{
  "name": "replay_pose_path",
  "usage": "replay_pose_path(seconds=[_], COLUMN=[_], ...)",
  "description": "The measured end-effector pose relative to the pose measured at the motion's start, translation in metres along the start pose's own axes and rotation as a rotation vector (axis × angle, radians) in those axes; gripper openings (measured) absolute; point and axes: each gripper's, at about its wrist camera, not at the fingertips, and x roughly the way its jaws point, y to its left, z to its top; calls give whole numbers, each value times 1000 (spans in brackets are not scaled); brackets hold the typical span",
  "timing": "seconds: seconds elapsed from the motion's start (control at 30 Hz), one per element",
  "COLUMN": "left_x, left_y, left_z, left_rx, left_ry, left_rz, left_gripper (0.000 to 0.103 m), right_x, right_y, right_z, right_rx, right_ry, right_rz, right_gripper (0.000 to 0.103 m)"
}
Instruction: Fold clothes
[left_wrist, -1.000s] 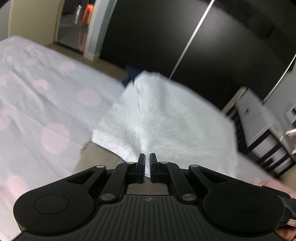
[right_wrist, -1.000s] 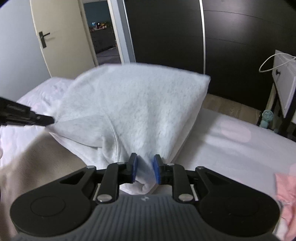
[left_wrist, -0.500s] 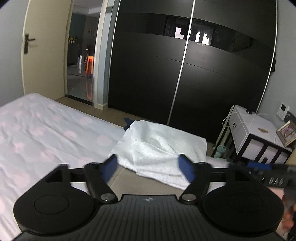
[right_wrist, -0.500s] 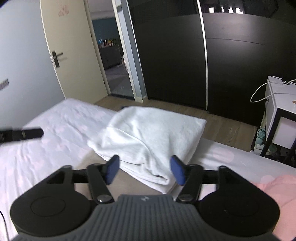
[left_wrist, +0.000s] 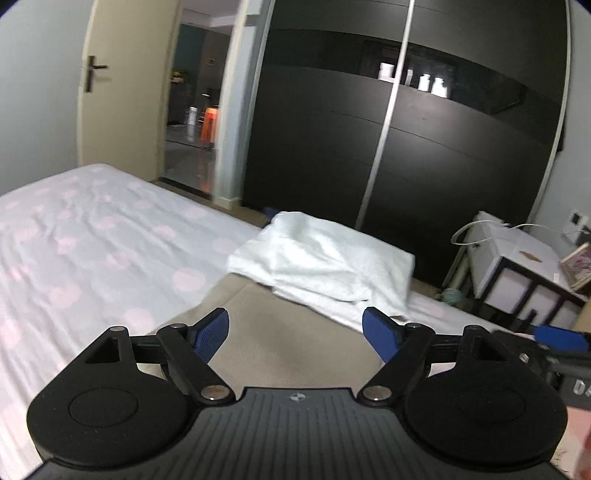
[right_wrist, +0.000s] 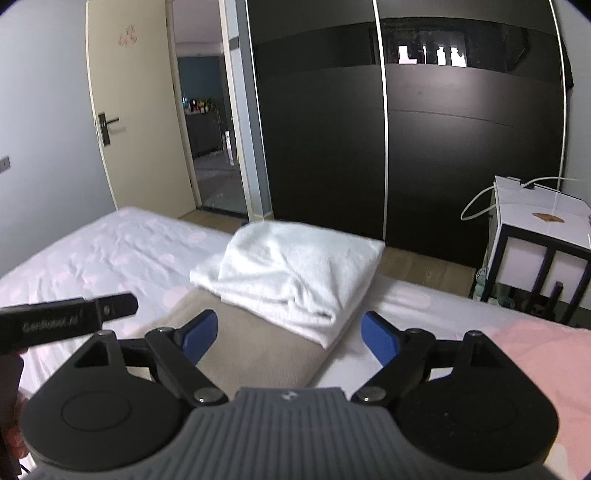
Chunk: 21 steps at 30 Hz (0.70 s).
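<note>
A folded white garment (right_wrist: 295, 273) is lying on a bed (right_wrist: 110, 251), and everything here is placed relative to that bundle. It is sitting in a thick, roughly rectangular stack at the far end of a beige cloth (right_wrist: 258, 350), its far part resting on the bed's pale sheet with faint pink dots, close to the bed's far edge.

On the near side of the bundle, a person is holding two hand-held grippers above the beige cloth. The left gripper (left_wrist: 295, 332) is standing with its blue pads spread wide apart and nothing between them; its jaws have just been opening. The right gripper (right_wrist: 288, 332) is likewise gaping, empty, its jaws having just been opening too. Neither one is touching the white garment; both are hanging apart from it, pointing down toward it.

Beyond the bundle, a black sliding wardrobe (right_wrist: 406, 147) is filling the wall. To the bundle's left, an open cream door (right_wrist: 136, 129) is leading out of the room. To its right, a white-topped side table (right_wrist: 539, 229) is standing off the bed. On the near right of the bundle, a pink cloth (right_wrist: 535, 354) is lying on the sheet.

The white piece is looking finished: compact, layered and let go. The pink cloth, and possibly the beige one underneath, appear to be waiting for folding.
</note>
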Motion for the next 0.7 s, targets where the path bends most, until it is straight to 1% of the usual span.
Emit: replay_pose_path(seconds=[0.03,0.1,0.3,0.43,0.5,0.6,0.7], left_x=[-2,-6,0,6,9,13,14], left_y=[-1,-1,6,1,-1,2,3], left_z=[-3,-7,-6,-6,-7,-9,-11], left_rx=[1,-10,-38,-19,-17,-40,-39], left_ry=[-12,-27,-18,-21,-8,8,7], left_rz=[27,48,-18,18,23,4,27], left_gripper=[80,80,80,81,81,81,81], right_x=[-1,-1,1,3,4,7,10], right_y=[1,3,11,12,12,13,15], right_z=[-3,-5,-9,-7,-6,-7,-8], right_rx=[-2,-11,-51,-61,-63,-68,-69], right_ry=[10,27,63,58,53,54,68], right_rz=[-1,-1,14,17,16,19,27], right_gripper=[87,87,87,87,87,87,87])
